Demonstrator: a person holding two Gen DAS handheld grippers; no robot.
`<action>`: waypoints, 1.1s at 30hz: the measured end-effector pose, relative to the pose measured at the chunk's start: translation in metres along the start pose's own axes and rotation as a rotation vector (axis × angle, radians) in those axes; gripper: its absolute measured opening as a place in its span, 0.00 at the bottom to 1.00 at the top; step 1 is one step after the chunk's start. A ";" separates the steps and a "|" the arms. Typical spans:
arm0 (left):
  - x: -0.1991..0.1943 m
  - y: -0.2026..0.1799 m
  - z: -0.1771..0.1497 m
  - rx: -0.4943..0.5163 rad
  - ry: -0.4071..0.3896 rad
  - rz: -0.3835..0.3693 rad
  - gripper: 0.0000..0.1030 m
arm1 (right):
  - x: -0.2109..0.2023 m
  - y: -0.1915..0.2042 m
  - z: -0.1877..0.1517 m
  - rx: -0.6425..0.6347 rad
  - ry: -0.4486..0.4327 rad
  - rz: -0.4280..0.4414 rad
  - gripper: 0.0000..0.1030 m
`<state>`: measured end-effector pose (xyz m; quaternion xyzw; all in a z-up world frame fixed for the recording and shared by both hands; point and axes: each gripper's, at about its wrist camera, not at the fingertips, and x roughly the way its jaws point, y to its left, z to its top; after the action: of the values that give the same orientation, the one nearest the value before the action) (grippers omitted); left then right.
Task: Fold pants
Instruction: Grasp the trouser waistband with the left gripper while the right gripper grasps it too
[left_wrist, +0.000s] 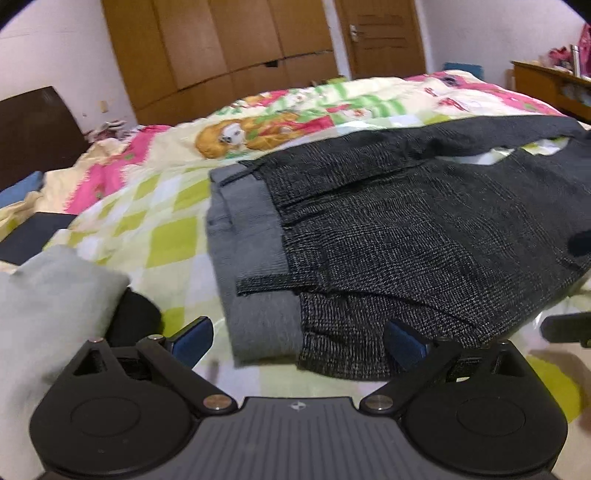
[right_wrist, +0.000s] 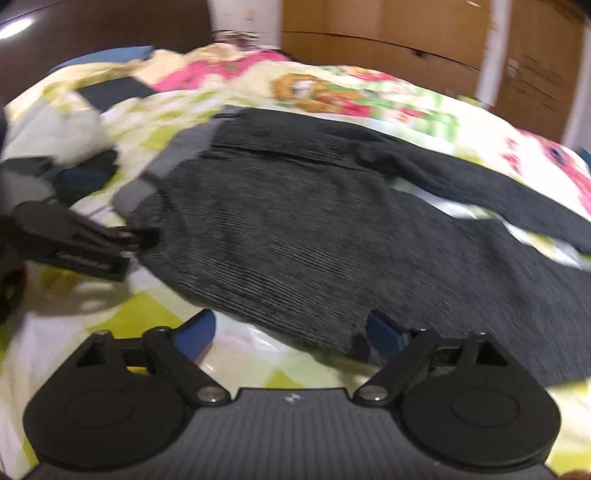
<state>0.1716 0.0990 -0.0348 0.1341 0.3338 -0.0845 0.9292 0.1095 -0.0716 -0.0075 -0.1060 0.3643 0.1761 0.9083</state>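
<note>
One pair of pants (left_wrist: 406, 236), one quilt (left_wrist: 155, 206), one grey cloth (left_wrist: 48, 302), two tongs (left_wrist: 299, 339).

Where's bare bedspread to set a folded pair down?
Free: the checked bedspread left of the pants' grey waistband, and the cartoon print beyond them. Crowded: the near left corner, with a grey garment and a dark flat item.

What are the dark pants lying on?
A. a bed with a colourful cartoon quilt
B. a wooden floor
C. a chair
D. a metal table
A: the pants lie spread flat on the quilt, with its green checks and cartoon pictures around them.
</note>
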 end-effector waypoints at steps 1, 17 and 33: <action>0.002 0.002 0.001 0.000 0.011 -0.015 1.00 | 0.003 0.003 0.002 -0.040 0.003 0.005 0.83; 0.000 0.030 -0.003 0.015 0.055 -0.125 0.79 | 0.031 0.021 0.017 -0.324 0.031 0.096 0.65; -0.007 0.048 0.000 -0.090 0.079 -0.190 0.61 | 0.033 0.027 0.025 -0.286 0.072 0.137 0.24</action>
<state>0.1782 0.1447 -0.0215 0.0634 0.3849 -0.1516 0.9082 0.1367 -0.0306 -0.0144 -0.2154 0.3740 0.2840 0.8562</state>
